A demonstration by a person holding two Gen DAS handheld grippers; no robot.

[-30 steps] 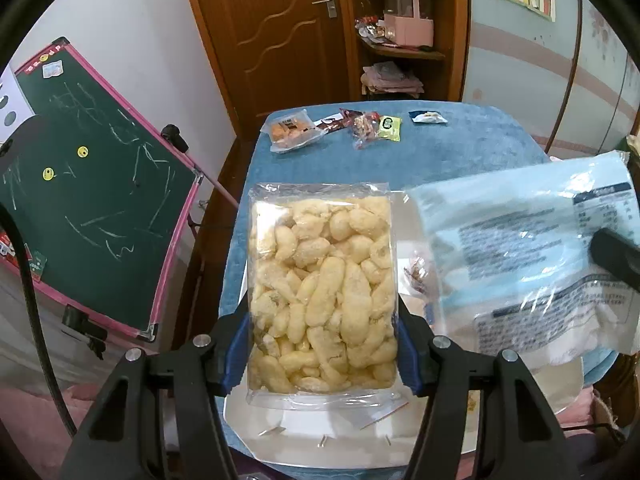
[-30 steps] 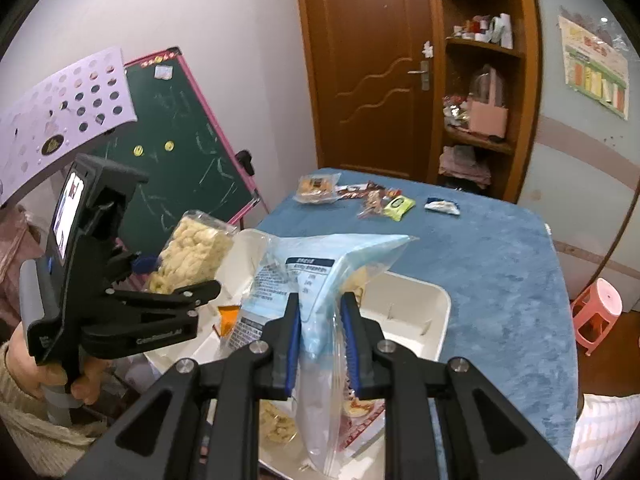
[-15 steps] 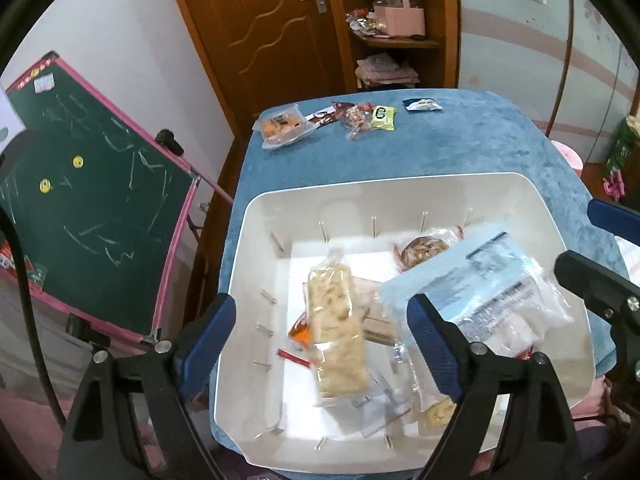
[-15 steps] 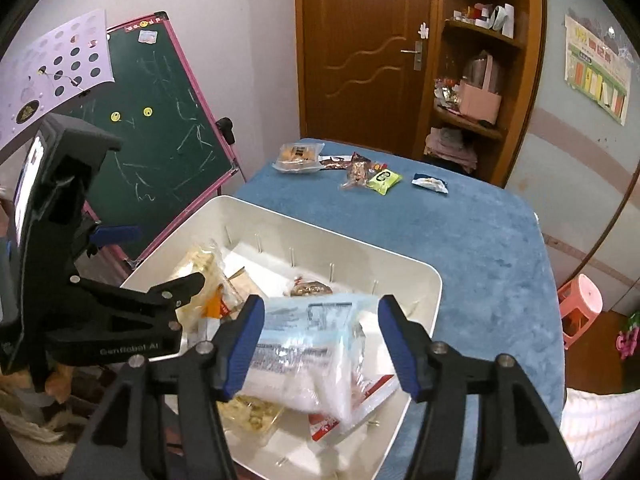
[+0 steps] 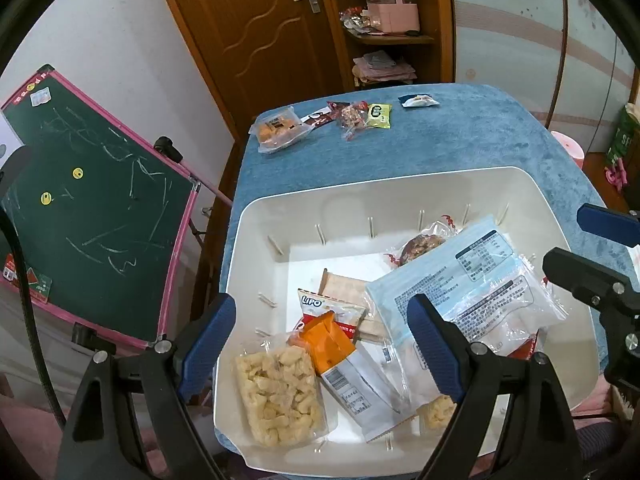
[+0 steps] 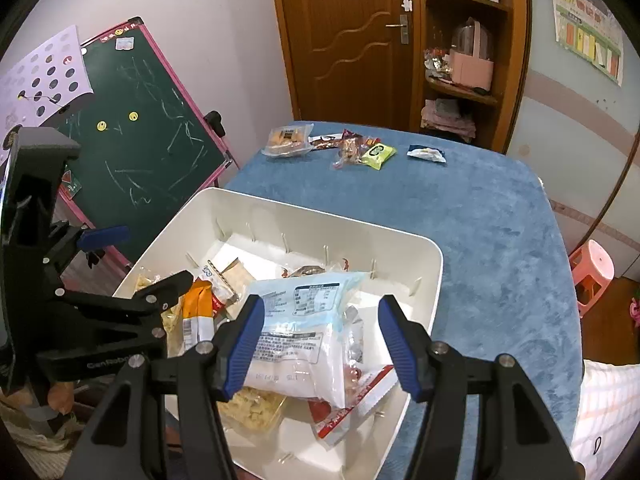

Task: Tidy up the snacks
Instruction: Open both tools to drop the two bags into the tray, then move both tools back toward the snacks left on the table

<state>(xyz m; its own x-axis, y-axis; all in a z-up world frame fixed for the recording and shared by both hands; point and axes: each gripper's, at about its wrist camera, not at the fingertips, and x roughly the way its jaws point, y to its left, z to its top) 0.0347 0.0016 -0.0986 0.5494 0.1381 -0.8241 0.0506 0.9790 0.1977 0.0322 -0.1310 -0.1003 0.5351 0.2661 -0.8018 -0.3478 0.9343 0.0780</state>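
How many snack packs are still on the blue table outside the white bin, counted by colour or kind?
Clear pack of orange biscuits: 1
Dark brown-red pack: 1
Clear pack of brown snacks: 1
Yellow-green pack: 1
Dark blue and white pack: 1
Total: 5

A second ago the left gripper (image 5: 320, 340) clamped the clear bag of pale yellow puffed snacks (image 5: 278, 390); its jaws have opened, and the bag now lies at the lower left inside the white plastic bin (image 5: 256, 216). The right gripper (image 6: 320, 344) likewise let go of the pale blue printed plastic bag (image 6: 304, 320), now lying on the pile at frame centre.
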